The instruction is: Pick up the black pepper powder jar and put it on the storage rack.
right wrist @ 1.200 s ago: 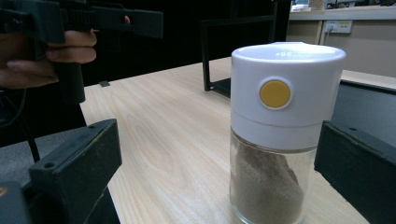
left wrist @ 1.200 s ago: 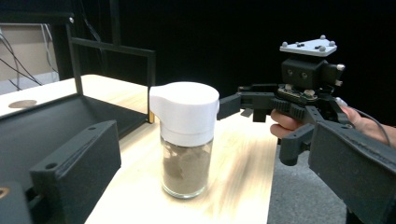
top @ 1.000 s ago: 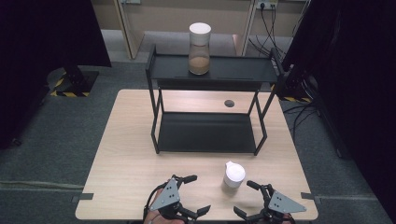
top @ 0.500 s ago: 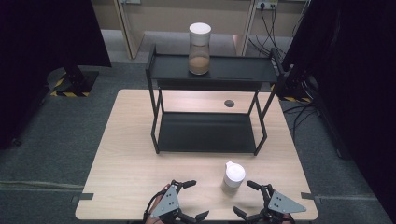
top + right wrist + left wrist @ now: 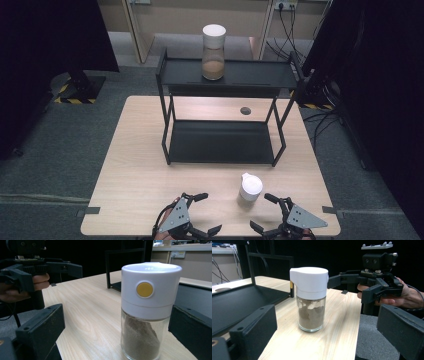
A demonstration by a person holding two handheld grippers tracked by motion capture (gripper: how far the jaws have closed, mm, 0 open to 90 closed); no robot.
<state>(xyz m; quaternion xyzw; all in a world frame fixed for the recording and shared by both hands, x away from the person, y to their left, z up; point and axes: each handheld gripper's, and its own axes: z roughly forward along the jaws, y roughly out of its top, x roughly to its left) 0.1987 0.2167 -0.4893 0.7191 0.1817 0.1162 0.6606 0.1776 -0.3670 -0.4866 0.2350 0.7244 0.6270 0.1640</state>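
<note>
The small jar [image 5: 250,187] stands upright on the worktop [image 5: 140,175] near its front edge, white lid up, brown powder inside, a yellow dot on the lid; no label is readable. The left gripper [image 5: 202,214] and right gripper [image 5: 264,212] flank it, both wide apart and empty. Hands are cut off at the edge.

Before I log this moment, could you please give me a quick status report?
Left gripper and right gripper open, holding nothing. Spice jar upright on table, between them, nearer the right. Nothing in the way; rack stands behind.
</note>
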